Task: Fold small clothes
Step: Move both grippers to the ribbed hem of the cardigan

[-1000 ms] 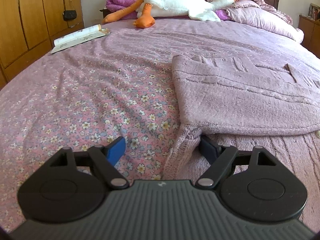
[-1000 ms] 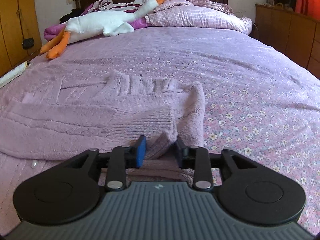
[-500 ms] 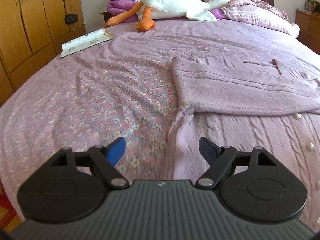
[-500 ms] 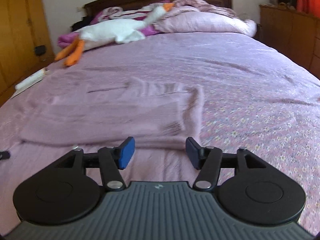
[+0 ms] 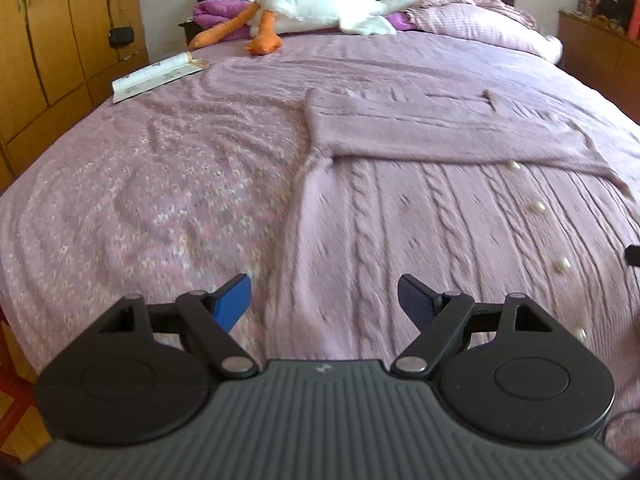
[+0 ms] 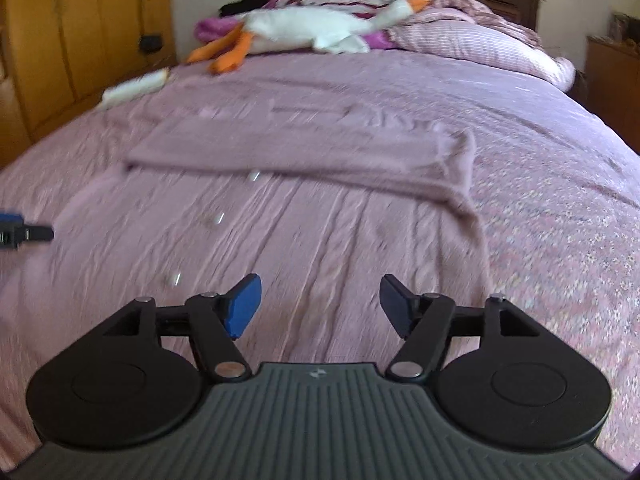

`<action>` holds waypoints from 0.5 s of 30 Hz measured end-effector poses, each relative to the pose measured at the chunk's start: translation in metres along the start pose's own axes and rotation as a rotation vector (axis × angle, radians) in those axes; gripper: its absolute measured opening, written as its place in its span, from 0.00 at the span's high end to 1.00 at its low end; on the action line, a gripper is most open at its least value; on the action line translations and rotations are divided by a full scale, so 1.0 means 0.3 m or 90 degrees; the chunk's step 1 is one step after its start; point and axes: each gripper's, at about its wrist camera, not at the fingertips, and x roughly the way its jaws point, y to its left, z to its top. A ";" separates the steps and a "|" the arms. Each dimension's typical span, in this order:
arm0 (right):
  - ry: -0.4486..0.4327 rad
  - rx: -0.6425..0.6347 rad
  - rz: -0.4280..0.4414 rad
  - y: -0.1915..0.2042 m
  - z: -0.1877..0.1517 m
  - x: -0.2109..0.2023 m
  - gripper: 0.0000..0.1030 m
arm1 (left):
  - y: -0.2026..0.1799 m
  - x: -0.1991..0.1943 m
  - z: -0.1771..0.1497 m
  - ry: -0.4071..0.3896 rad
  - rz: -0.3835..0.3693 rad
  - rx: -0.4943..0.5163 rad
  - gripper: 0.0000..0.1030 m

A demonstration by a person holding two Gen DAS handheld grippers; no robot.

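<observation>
A pink cable-knit cardigan (image 5: 420, 208) with pearl buttons lies flat on the bed, its sleeves folded across the upper half in a band (image 5: 440, 136). The same cardigan (image 6: 320, 216) fills the middle of the right wrist view. My left gripper (image 5: 324, 300) hovers open above the cardigan's left side edge near the hem, nothing between its blue pads. My right gripper (image 6: 320, 304) hangs over the right part of the lower body, jaws opening and empty. A tip of the left gripper (image 6: 16, 228) shows at the left edge of the right wrist view.
The bed has a pink floral sheet (image 5: 140, 208). A white goose plush (image 5: 320, 12) and pillows (image 5: 480, 28) lie at the headboard. An open book (image 5: 156, 76) rests near the left edge. Wooden wardrobes (image 5: 52, 40) stand left, a dresser (image 5: 600, 56) right.
Both grippers pulled back toward the foot of the bed, away from the folded sleeves. The right gripper let go of the sleeve cuff and its jaws widened. The left stayed open.
</observation>
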 end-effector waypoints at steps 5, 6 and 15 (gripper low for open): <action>0.035 -0.048 0.001 0.060 -0.081 -0.013 0.29 | -0.036 -0.038 -0.043 -0.003 -0.021 0.019 0.21; 0.042 -0.059 -0.011 0.069 -0.094 -0.014 0.29 | -0.044 -0.041 -0.049 -0.002 -0.025 0.023 0.21; 0.044 -0.088 -0.101 0.087 -0.164 -0.067 0.28 | -0.114 -0.058 -0.097 -0.001 -0.057 0.063 0.21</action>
